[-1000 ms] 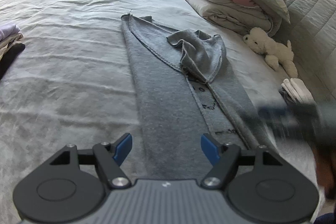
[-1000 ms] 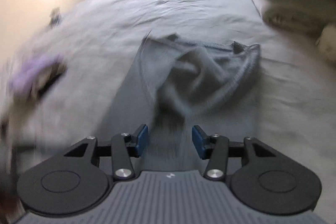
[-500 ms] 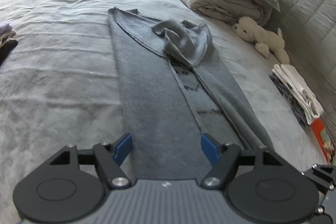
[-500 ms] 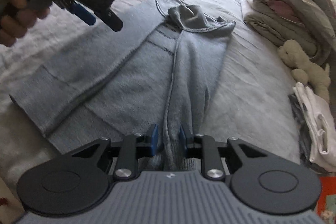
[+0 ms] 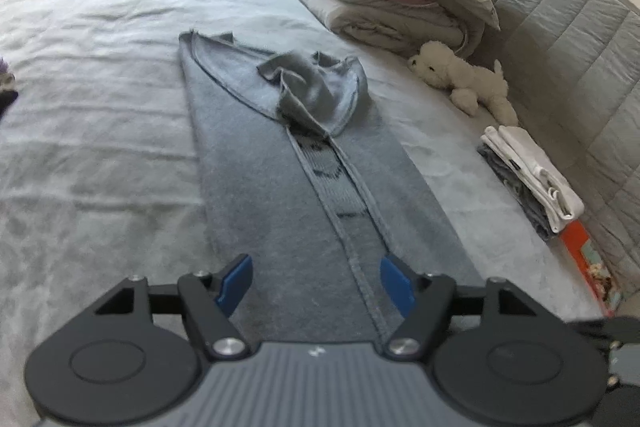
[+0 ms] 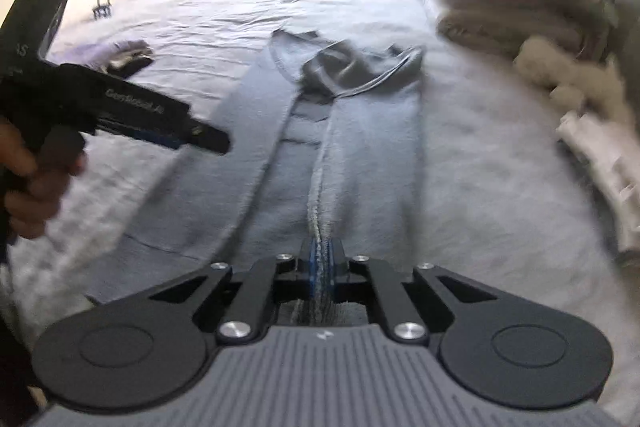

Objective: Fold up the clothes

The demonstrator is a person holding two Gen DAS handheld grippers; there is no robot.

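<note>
- Right gripper, bottom centre of its frame, is clamped on the near hem of the grey garment.
- Left gripper, spread wide and empty, hovers over the same hem.
- The garment's long axis runs straight up-frame across the bed.

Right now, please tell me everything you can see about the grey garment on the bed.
The garment is grey, of a soft knit with stitched seams. It lies flat and long on the bed, its two sides folded in to meet along the middle, where a strip with dark marks shows. At the far end its cloth is bunched into a crumpled heap. The right gripper is shut on the near middle edge. The left gripper is open above the near end.
</note>
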